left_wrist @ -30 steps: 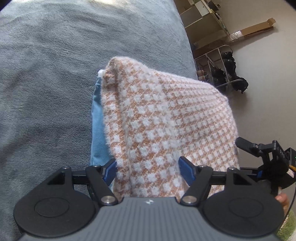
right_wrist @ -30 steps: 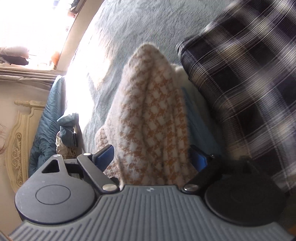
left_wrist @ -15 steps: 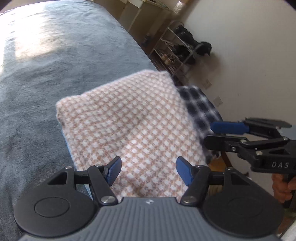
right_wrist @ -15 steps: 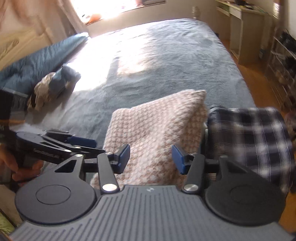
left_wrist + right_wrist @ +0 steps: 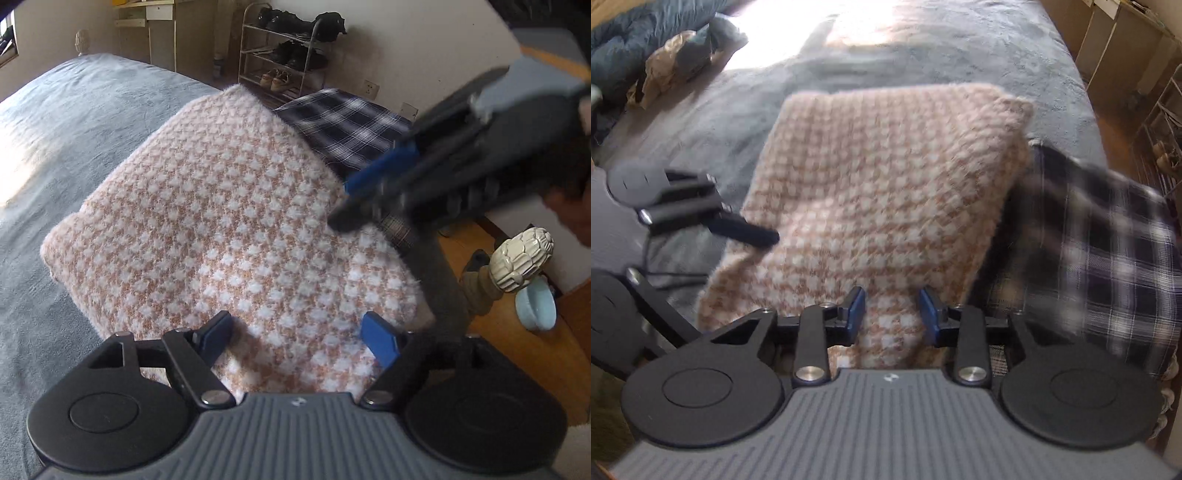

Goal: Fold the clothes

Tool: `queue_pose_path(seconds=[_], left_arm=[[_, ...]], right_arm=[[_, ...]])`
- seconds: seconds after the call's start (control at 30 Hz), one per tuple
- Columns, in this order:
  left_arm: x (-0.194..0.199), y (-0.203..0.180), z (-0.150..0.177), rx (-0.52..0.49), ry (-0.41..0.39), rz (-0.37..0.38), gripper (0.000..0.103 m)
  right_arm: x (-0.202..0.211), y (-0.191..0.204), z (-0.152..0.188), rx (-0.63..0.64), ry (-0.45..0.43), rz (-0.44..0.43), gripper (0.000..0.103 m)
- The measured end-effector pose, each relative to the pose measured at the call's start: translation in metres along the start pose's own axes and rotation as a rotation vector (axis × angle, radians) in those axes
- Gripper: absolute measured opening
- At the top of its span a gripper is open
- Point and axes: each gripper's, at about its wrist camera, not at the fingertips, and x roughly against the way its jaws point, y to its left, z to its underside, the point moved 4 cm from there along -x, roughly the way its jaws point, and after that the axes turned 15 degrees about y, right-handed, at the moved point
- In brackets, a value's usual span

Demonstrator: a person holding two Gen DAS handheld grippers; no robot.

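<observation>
No brand name or readable writing showed anywhere; the only mark was a small pale emblem on the grey ribbed body of each tool, too small to make out.

Your left gripper had its jaws standing wide and had just been opening further. The folded tan-and-white checked sweater lay below and ahead of them, its near edge passing under the gap, but the blue pads pressed on nothing and held nothing.

Your right gripper had just been closing, its jaws drawn to a narrow gap. The sweater's near edge sat beneath that gap too; the pads did not clamp it, as far as the blurred view showed.

The sweater lay folded into a rough rectangle on the grey-blue blanket near the corner of the bed. A folded dark plaid garment lay just beside it, touching its right edge. In the left wrist view your right tool crossed blurred above the sweater's right side; in the right wrist view your left tool hung over its left edge.
</observation>
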Motion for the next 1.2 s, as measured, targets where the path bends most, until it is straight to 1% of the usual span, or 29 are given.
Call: queue_pose_path(seconds=[0.07,0.17,0.2,0.23,0.3,0.33,0.37,0.4,0.47,0.53,0.6,0.63,0.67,0.77,0.83,0.9,0.97,1.03,1.07,1.13,1.17,1.2], left_arm=[[0.001,0.003,0.004,-0.001,-0.006,0.007,0.078],[0.001,0.002,0.009,-0.018,-0.010,-0.004,0.078],[0.002,0.001,0.010,-0.019,-0.011,-0.005,0.078],[0.001,0.003,0.011,-0.026,-0.012,-0.005,0.078],[-0.004,0.008,0.014,-0.055,-0.015,-0.006,0.078],[-0.003,0.008,0.014,-0.061,-0.019,-0.004,0.078],[-0.002,0.007,0.014,-0.074,-0.024,-0.002,0.078],[0.000,0.003,0.015,-0.100,-0.030,-0.002,0.078],[0.003,-0.003,0.015,-0.138,-0.031,-0.001,0.078],[0.004,-0.002,0.017,-0.134,-0.036,0.013,0.078],[0.007,0.003,0.019,-0.117,-0.051,0.033,0.078],[0.008,0.005,0.019,-0.112,-0.051,0.042,0.078],[0.010,0.005,0.018,-0.106,-0.046,0.053,0.078],[0.014,0.000,0.019,-0.107,-0.027,0.071,0.079],[0.016,-0.007,0.026,-0.119,-0.021,0.062,0.080],[0.019,-0.010,0.033,-0.109,-0.025,0.061,0.080],[0.024,-0.014,0.039,-0.092,-0.029,0.066,0.080],[0.026,-0.019,0.041,-0.097,-0.031,0.063,0.080],[0.027,-0.021,0.042,-0.100,-0.031,0.061,0.080],[0.029,-0.027,0.044,-0.102,-0.033,0.058,0.080],[0.031,-0.030,0.045,-0.099,-0.035,0.051,0.080],[0.032,-0.032,0.047,-0.089,-0.036,0.044,0.080]], right_arm=[[0.030,-0.011,-0.023,-0.062,-0.097,-0.026,0.032],[0.039,-0.024,-0.075,-0.095,-0.221,0.031,0.032],[0.038,-0.028,-0.090,-0.098,-0.247,0.053,0.032],[0.027,-0.031,-0.102,-0.095,-0.239,0.077,0.032],[-0.009,-0.039,-0.126,-0.088,-0.170,0.135,0.028],[-0.028,-0.045,-0.132,-0.086,-0.127,0.163,0.024],[-0.050,-0.053,-0.128,-0.084,-0.071,0.189,0.017],[-0.064,-0.060,-0.123,-0.097,-0.043,0.200,0.017],[-0.068,-0.075,-0.109,-0.170,-0.063,0.166,0.017],[-0.063,-0.089,-0.104,-0.276,-0.088,0.077,0.017],[-0.068,-0.098,-0.106,-0.346,-0.101,0.026,0.016],[-0.073,-0.100,-0.108,-0.371,-0.107,0.011,0.016],[-0.078,-0.099,-0.111,-0.365,-0.105,0.020,0.016],[-0.076,-0.086,-0.124,-0.252,-0.053,0.096,0.016],[-0.060,-0.076,-0.129,-0.185,-0.033,0.124,0.017],[-0.033,-0.060,-0.133,-0.141,-0.083,0.122,0.020],[-0.018,-0.034,-0.140,-0.059,-0.135,0.069,0.021],[-0.028,-0.004,-0.153,0.043,-0.127,-0.035,0.021],[-0.037,0.011,-0.158,0.097,-0.112,-0.067,0.020],[-0.071,0.039,-0.165,0.210,-0.039,-0.066,0.020],[-0.092,0.046,-0.167,0.246,0.009,-0.038,0.019],[-0.110,0.048,-0.165,0.261,0.034,-0.011,0.018]])
